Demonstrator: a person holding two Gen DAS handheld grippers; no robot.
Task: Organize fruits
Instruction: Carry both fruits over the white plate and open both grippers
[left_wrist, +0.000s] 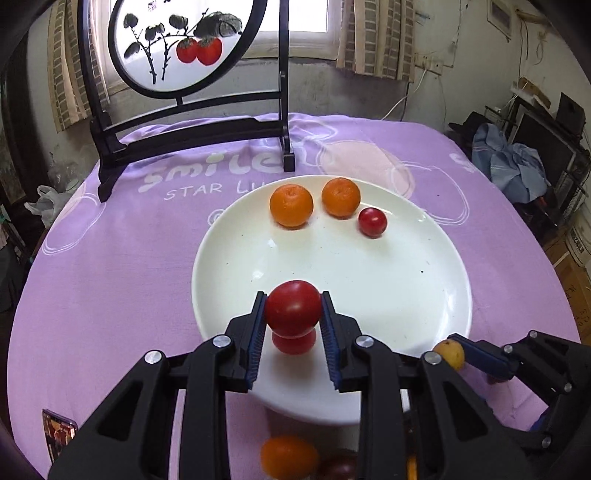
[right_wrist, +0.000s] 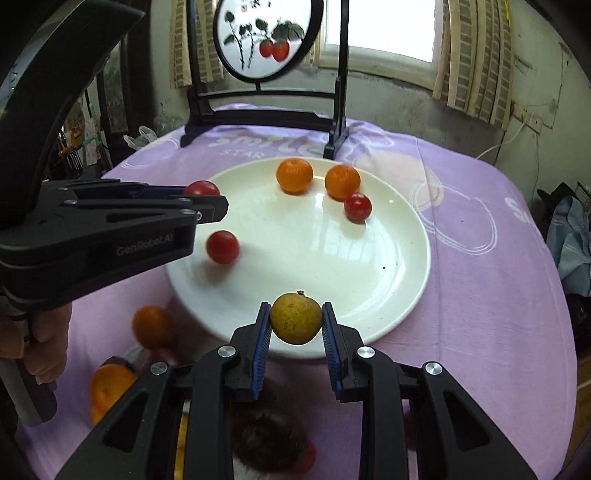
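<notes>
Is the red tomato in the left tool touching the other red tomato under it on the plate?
Apart. The right wrist view shows the held tomato in the left tool above the loose tomato, with bare white plate between them.

Your left tongs (left_wrist: 293, 317), black with blue pads, grip a red tomato (left_wrist: 293, 308); your right tongs (right_wrist: 296, 325) grip a yellow-brown fruit (right_wrist: 295, 317). The white plate (left_wrist: 406, 295) sits on purple cloth (left_wrist: 110, 277) patterned with white circles.

Right gripper (right_wrist: 295, 325) clamps yellow fruit (right_wrist: 295, 317) above plate (right_wrist: 399, 266)
</notes>
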